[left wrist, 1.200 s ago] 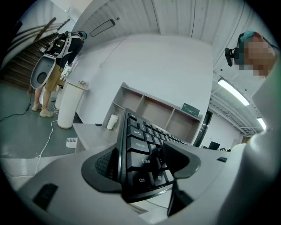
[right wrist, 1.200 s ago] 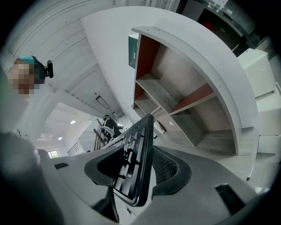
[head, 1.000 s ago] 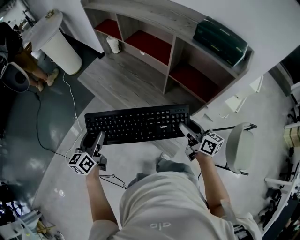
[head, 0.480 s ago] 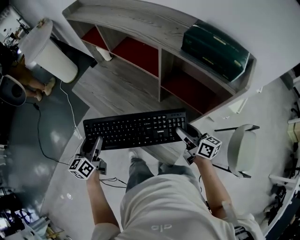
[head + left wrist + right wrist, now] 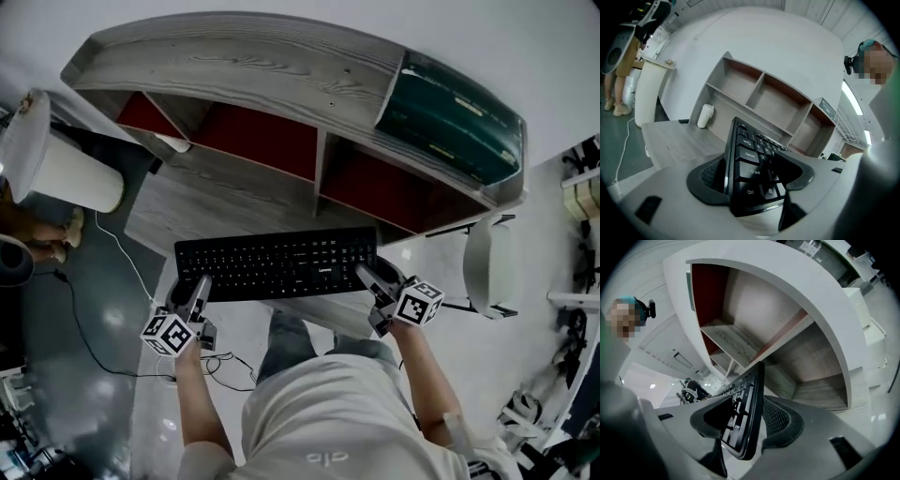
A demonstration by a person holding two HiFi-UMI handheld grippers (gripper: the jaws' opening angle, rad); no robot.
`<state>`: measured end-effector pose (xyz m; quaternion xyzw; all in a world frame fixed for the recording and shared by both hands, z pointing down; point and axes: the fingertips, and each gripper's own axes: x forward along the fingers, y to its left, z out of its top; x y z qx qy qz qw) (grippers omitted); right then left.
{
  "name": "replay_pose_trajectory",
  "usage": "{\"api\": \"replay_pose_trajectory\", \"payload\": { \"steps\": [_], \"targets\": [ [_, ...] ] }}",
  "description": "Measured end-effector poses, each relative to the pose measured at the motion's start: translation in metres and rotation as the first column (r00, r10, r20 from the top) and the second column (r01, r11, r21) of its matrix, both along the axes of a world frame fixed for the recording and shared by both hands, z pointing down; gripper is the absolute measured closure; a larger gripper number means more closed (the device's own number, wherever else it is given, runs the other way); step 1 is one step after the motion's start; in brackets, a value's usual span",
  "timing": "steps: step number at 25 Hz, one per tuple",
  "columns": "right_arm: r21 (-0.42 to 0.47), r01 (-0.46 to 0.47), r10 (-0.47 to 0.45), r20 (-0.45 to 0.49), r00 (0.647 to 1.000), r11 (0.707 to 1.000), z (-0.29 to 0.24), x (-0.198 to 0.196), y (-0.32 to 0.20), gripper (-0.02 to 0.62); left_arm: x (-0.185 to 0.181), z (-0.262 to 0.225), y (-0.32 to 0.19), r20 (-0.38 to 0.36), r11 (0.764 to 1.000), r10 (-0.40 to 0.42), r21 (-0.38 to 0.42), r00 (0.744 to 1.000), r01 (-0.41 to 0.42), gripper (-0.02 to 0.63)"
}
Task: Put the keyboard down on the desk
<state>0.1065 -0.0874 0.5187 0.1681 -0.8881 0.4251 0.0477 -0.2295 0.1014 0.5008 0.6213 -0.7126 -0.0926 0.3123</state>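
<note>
From the head view, the keyboard [image 5: 277, 264] hangs level between the two tools, over the front part of the grey wooden desk [image 5: 211, 202]. I cannot tell whether its underside touches the wood. The left gripper [image 5: 192, 298] pinches its left end and the right gripper [image 5: 373, 281] pinches its right end. Behind it stands a shelf unit [image 5: 234, 66] with red-backed compartments, and a dark green case [image 5: 455, 122] lies on top at the right. The stretch of desk between the keyboard and the shelves is bare wood. A white cylindrical bin [image 5: 58, 167] stands off the desk's left end, a thin cable [image 5: 114, 261] trails down that side, and a white chair [image 5: 489, 267] is at the right.

In the left gripper view, the left gripper [image 5: 754, 180] has its jaws pressed on either face of the keyboard [image 5: 747, 161], at the Ctrl and Shift corner. Beyond it are the desk [image 5: 675, 140], a white roll [image 5: 705, 116] standing by the leftmost compartment, and a person [image 5: 618, 61] at the far left.

In the right gripper view, the right gripper [image 5: 747, 420] is clamped the same way on the keyboard [image 5: 746, 408], with the shelves [image 5: 740, 343] close above.

Compared with a second ago, the keyboard has come forward over the desk and nearer the shelves, while both grips stay on the same ends.
</note>
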Motion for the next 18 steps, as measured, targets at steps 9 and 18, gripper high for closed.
{"api": "replay_pose_trajectory", "payload": {
  "steps": [9,18],
  "targets": [
    [-0.096,-0.194,0.187,-0.071,0.98,0.976,0.056,-0.033,0.013,0.379,-0.066,0.057,-0.065,-0.052,0.977,0.198,-0.069,0.979,-0.201,0.299],
    [-0.161,-0.321,0.301,-0.137,0.944,0.933,0.109,-0.055,0.012,0.379,-0.098,0.12,-0.106,-0.122,0.941,0.287,-0.151,0.95,-0.303,0.299]
  ]
}}
